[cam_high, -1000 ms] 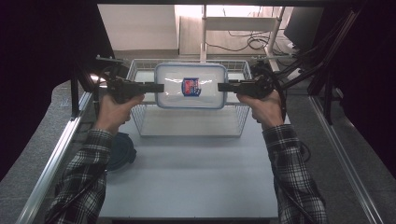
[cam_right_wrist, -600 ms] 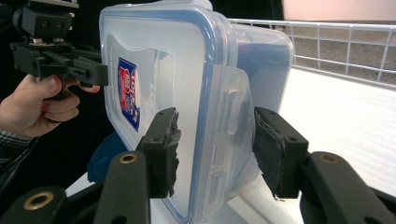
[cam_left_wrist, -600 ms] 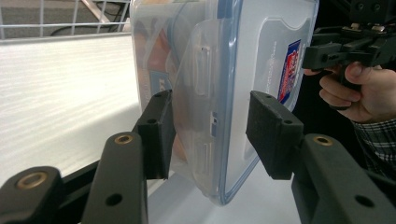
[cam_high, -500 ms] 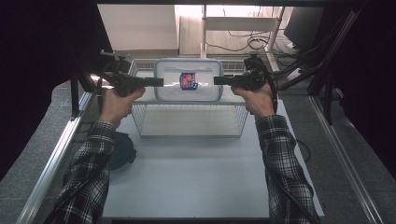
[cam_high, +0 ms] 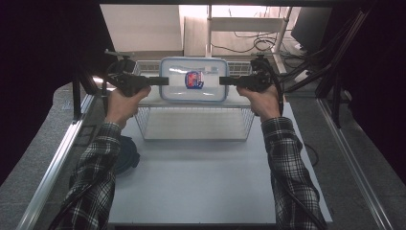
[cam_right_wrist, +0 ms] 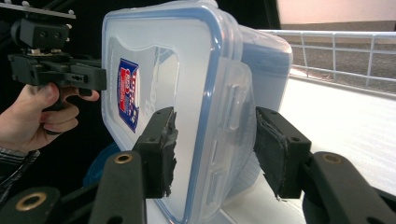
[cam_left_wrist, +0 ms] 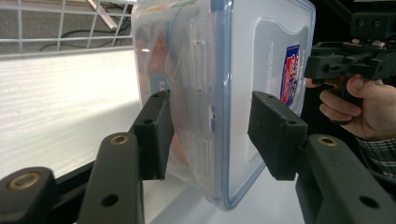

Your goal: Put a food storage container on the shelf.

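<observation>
A clear plastic food box (cam_high: 194, 81) with a blue-rimmed lid and a red and blue label lies lid up over the far part of a white wire basket (cam_high: 244, 124). My left gripper (cam_high: 165, 80) stands at its left end and my right gripper (cam_high: 222, 80) at its right end. In the left gripper view the box (cam_left_wrist: 210, 70) sits between my jaws (cam_left_wrist: 210, 135), and the lid-side pad (cam_left_wrist: 275, 135) stands clear of the lid. In the right gripper view the pads (cam_right_wrist: 275, 154) flank the box (cam_right_wrist: 187, 70) closely. Both pairs of jaws have just been opening slightly. Whether the box rests on the basket floor I cannot tell.
A dark blue round object (cam_high: 127, 153) lies at the left edge of the white table (cam_high: 201, 187), beside the basket. Metal rails (cam_high: 57, 158) run along both table sides. Cables and a stand are behind the basket.
Both hands have carried the box away from me, toward the far end of the basket and slightly lower. Over the last half second they have stayed nearly still.
</observation>
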The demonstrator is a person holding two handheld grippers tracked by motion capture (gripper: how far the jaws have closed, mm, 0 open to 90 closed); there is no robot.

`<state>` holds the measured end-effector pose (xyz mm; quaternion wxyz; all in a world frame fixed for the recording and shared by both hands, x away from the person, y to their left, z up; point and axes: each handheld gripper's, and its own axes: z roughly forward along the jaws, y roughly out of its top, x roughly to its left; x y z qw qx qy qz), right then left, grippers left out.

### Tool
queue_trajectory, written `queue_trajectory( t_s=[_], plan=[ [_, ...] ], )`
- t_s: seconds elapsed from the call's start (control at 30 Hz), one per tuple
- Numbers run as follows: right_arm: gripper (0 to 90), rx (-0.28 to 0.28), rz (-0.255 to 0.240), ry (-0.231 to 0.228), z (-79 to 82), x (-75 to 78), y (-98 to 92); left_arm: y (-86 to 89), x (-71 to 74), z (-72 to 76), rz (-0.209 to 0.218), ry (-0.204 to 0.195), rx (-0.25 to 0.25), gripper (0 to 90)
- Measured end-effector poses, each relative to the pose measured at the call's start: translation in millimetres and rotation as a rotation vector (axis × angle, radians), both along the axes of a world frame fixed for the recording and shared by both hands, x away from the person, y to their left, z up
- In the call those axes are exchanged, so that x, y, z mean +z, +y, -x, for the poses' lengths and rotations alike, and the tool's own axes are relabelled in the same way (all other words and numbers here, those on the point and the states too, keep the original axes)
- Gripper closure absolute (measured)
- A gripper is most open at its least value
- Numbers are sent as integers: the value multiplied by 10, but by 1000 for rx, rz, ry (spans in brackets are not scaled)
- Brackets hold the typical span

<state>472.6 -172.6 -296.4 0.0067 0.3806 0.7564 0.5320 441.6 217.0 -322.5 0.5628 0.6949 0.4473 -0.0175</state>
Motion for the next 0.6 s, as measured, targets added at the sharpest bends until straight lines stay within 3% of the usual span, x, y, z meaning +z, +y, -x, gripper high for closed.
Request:
queue_trajectory(
  t_s=[0.13, 0.33, 0.4, 0.5, 0.6],
  plan=[
    [452, -9, 38, -24, 4, 10, 46, -10, -7, 13, -8, -9, 2, 488],
    [451, -19, 34, -20, -2, 7, 50, -14, -13, 15, -17, -17, 6, 482],
    [449, -19, 31, -21, -4, 3, 49, -19, -16, 14, -29, -19, 10, 470],
    [410, -31, 45, -18, -18, -25, 45, -57, -76, 4, -86, -12, 3, 498],
    [400, -38, 34, 1, -30, -45, 32, -45, -109, -9, -52, -10, 6, 505]
  ],
)
